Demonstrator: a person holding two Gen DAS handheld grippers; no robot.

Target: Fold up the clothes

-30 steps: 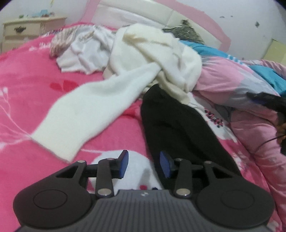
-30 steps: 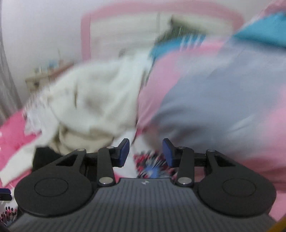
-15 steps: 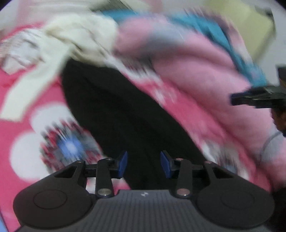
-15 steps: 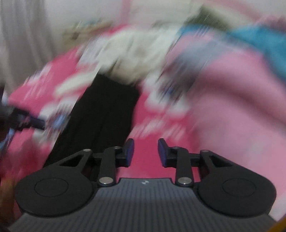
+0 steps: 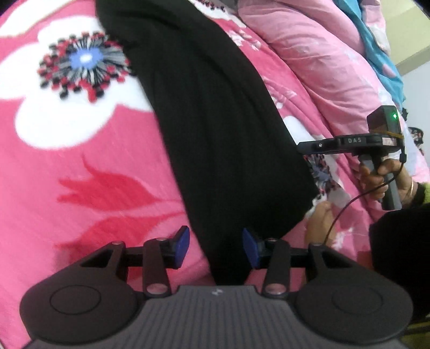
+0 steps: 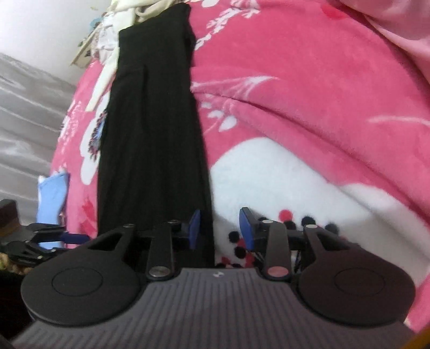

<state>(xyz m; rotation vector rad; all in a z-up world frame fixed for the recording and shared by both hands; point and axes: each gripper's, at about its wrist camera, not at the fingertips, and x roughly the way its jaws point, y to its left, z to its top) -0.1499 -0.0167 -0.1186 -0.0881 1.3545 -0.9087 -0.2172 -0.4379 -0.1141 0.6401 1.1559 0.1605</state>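
A long black garment (image 5: 215, 112) lies stretched flat on the pink flowered blanket (image 5: 67, 166). Its near end runs between the blue pads of my left gripper (image 5: 215, 248), which is open and low over the cloth. In the right wrist view the same black garment (image 6: 153, 128) runs away towards the far end of the bed. My right gripper (image 6: 220, 226) is open, its left pad at the garment's right edge and its right pad over the blanket (image 6: 309, 112). A hand (image 5: 381, 174) holds the right gripper (image 5: 306, 146), seen beside the garment's right side.
A rumpled pink and blue quilt (image 5: 322, 53) lies along the right of the bed. Cream and white clothes (image 6: 139, 8) are heaped beyond the garment's far end. A light blue cloth (image 6: 52, 193) and a grey curtain (image 6: 21, 107) are at the left.
Both views swung down from the clothes pile and the quilt to the black garment's near end. Both grippers now sit low at that end, and both stayed open.
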